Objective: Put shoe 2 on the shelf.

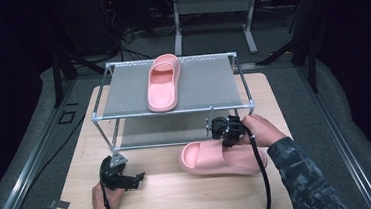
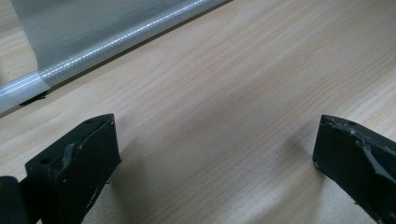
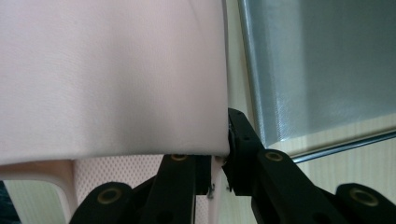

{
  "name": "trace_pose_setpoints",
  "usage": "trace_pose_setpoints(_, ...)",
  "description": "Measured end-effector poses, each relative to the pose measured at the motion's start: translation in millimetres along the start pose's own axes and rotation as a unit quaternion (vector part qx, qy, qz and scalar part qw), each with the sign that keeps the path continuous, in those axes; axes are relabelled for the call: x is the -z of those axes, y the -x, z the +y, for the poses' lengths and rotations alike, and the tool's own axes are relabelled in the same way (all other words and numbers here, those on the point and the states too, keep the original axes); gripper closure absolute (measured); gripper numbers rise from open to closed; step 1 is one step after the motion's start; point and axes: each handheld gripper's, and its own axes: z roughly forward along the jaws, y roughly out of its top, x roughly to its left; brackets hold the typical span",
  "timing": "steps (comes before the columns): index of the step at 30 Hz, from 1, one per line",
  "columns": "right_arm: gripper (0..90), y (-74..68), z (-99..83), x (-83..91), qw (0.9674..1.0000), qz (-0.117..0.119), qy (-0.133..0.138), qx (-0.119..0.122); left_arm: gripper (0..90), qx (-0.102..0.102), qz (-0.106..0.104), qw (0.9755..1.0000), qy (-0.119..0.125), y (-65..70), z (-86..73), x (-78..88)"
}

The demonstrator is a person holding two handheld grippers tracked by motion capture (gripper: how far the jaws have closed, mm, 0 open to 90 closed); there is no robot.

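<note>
High view: wooden table [image 1: 170,196] with a two-tier metal shoe rack [image 1: 174,113] standing on its far half. One pink slipper [image 1: 163,82] lay on the rack's top shelf, toe toward the person. A second pink slipper [image 1: 223,157] lay on the table just in front of the rack, toward the right.

Right gripper [image 1: 227,130] sat at the second slipper's strap, held by the right hand [image 1: 262,131], with a black cable running back along the patterned sleeve [image 1: 304,175]. Right gripper view gave what the high view could not: the jaws were clamped on the edge of the strap [image 3: 112,79], one jaw under it and one outside, with the perforated footbed [image 3: 116,170] visible beneath. The rack's grey lower shelf [image 3: 317,60] lay just beside.

Left gripper [image 1: 124,179] rested low at the near left of the table, in the left hand [image 1: 103,196]. Left gripper view showed its jaws wide apart over bare wood [image 2: 224,116], nothing between them, and the rack's lower rail [image 2: 116,42] crossing the upper left corner.
</note>
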Motion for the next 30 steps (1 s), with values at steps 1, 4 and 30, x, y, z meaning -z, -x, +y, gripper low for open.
trace_pose_setpoints(1, 82.6, 1.3, 2.0, 3.3, 1.0, 0.0, 0.001, 0.003, 0.3, 0.0, 0.0, 1.0, 0.0, 0.1, 0.0, 0.0)
trace_pose_setpoints(4, 82.6, 3.3, 6.9, 10.7, 1.0, -0.002, 0.001, 0.006, 0.3, 0.0, 0.0, 1.0, 0.0, 0.1, 0.0, 0.0)
trace_pose_setpoints(30, 82.6, 18.1, 15.9, 57.5, 0.9995, -0.003, 0.026, 0.017, 0.4, 0.0, 0.0, 1.0, 0.001, 0.2, 0.0, 0.0)
